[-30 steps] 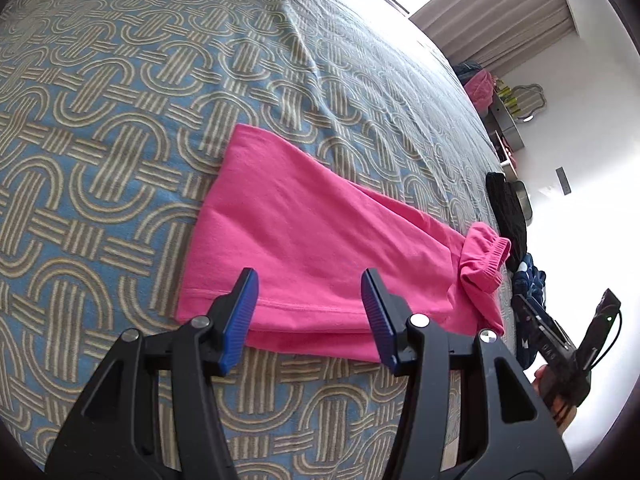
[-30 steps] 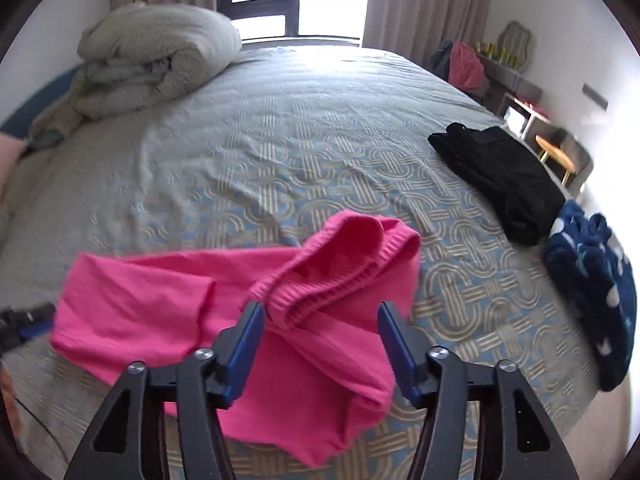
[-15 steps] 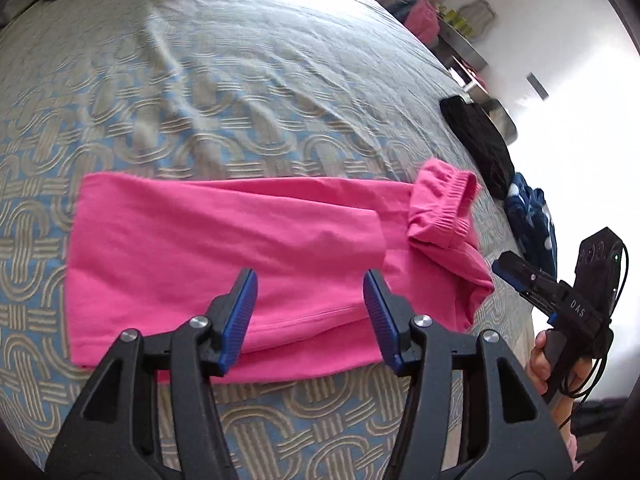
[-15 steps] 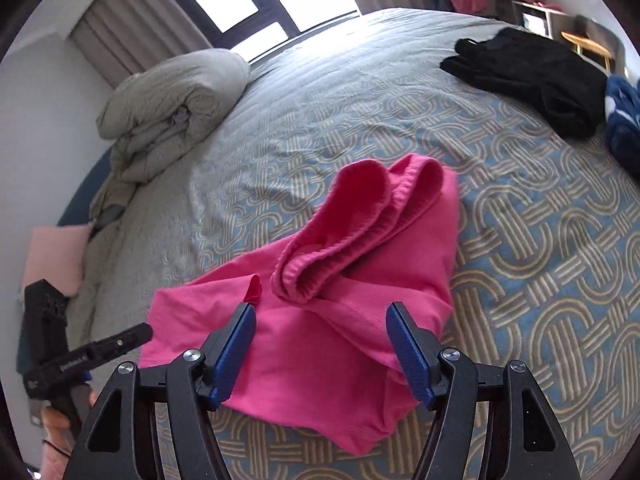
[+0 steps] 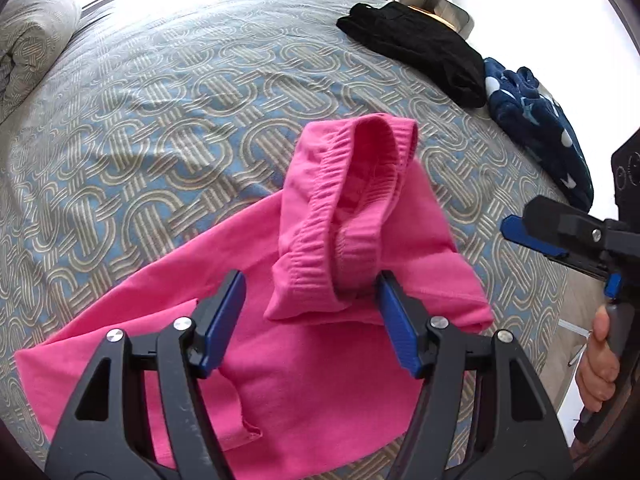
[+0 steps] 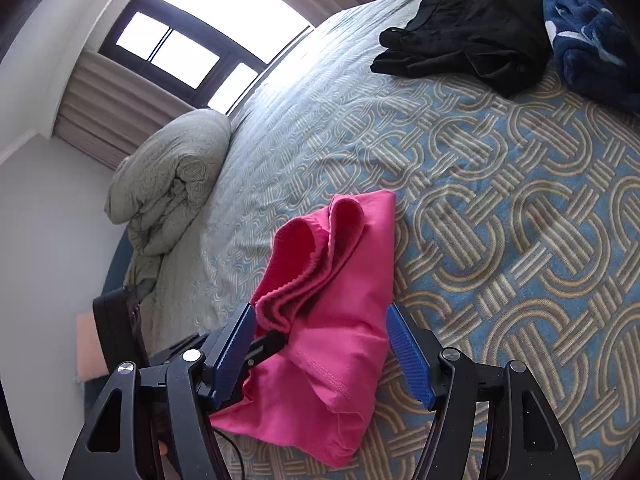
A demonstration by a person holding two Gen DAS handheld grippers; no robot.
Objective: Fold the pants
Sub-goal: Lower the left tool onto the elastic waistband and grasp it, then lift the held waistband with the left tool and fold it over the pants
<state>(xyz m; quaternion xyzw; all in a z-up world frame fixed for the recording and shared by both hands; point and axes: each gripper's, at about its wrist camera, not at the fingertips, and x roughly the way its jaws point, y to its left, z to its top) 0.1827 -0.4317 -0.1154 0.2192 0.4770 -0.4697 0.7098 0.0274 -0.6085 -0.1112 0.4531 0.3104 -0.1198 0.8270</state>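
Bright pink pants (image 5: pixel 320 320) lie on the patterned bed, legs running left, the ribbed waistband (image 5: pixel 352 200) bunched up and folded over on top. My left gripper (image 5: pixel 312 316) is open and empty, hovering just above the waistband end. In the right wrist view the pink pants (image 6: pixel 336 320) lie crumpled with the waistband (image 6: pixel 312 248) standing up. My right gripper (image 6: pixel 320 344) is open and empty over the pants' near edge. The right gripper also shows at the right edge of the left wrist view (image 5: pixel 560 236).
A black garment (image 5: pixel 420 44) and a dark blue spotted fleece (image 5: pixel 536 124) lie at the bed's far right edge. A rolled grey duvet (image 6: pixel 172 176) sits near the window. The bed edge runs along the right in the left wrist view.
My left gripper swung right from the pant legs to the waistband end. My right gripper tilted and moved in closer over the pants. Both stayed open.
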